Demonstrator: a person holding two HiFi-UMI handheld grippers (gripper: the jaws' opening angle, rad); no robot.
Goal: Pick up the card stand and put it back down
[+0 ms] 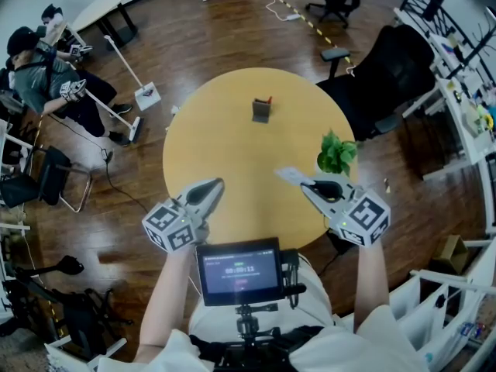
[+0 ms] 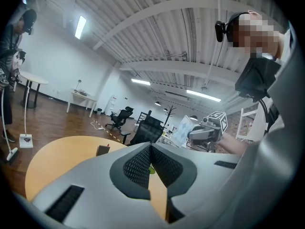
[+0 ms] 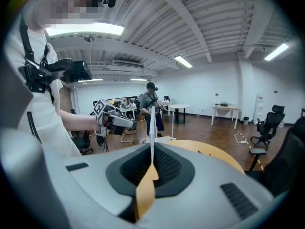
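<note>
- Round table top: plain yellow-tan.
- Floor: dark brown wood planks.
- Card stand: dark grey-brown, with a small red mark at its top.
- Plant: bright green leaves.
- Left gripper and right gripper: pale grey bodies, black ribbed pads.
- Left marker cube and right marker cube: white with black square patterns.
- Card: white.
- Office chair: black.

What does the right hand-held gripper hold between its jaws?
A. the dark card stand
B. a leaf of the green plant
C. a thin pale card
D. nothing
C: the right hand-held gripper is shut on a thin pale card, seen edge-on, while the card stand stands apart on the table.
</note>
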